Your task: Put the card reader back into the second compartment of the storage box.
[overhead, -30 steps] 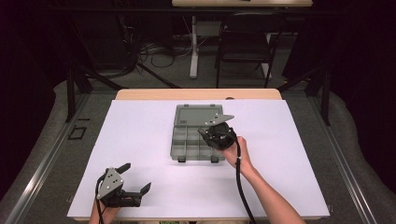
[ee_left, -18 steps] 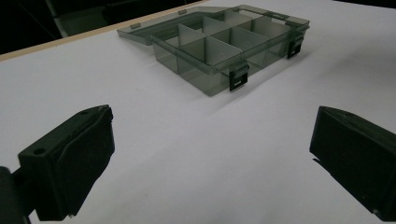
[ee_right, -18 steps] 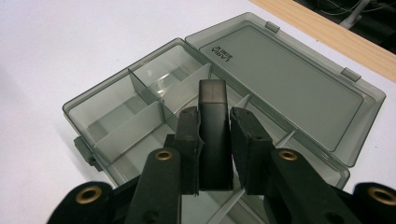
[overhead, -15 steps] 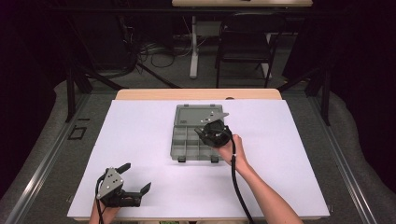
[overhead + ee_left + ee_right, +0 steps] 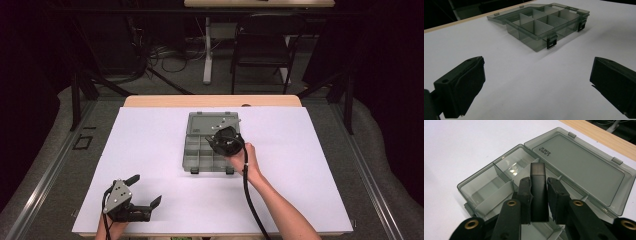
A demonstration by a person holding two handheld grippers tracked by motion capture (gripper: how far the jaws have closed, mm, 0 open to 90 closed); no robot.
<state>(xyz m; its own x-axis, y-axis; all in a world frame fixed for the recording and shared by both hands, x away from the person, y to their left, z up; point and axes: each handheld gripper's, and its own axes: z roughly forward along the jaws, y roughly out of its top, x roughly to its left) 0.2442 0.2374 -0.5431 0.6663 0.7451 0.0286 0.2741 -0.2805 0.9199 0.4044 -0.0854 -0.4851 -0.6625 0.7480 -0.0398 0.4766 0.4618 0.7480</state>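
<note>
Down near the front left corner of the table, the left gripper rests low over the white surface in a person's hand, its jaws spread wide with nothing between them; in the left gripper view the two black jaws stand far apart at the bottom corners, bare white table between them. Toward the middle of the table, nearer the far edge than the front one, sits a smoky grey compartment box, its lid thrown back flat toward the far edge and its two black latches facing the front. The dividers split the tray into several small cells. Over the right side of that box hangs the right gripper, carried by the person's right hand with its cable trailing back toward the front edge. Its jaws are clamped on a small black rectangular block, held upright above the tray, just in front of where the lid hinges.
</note>
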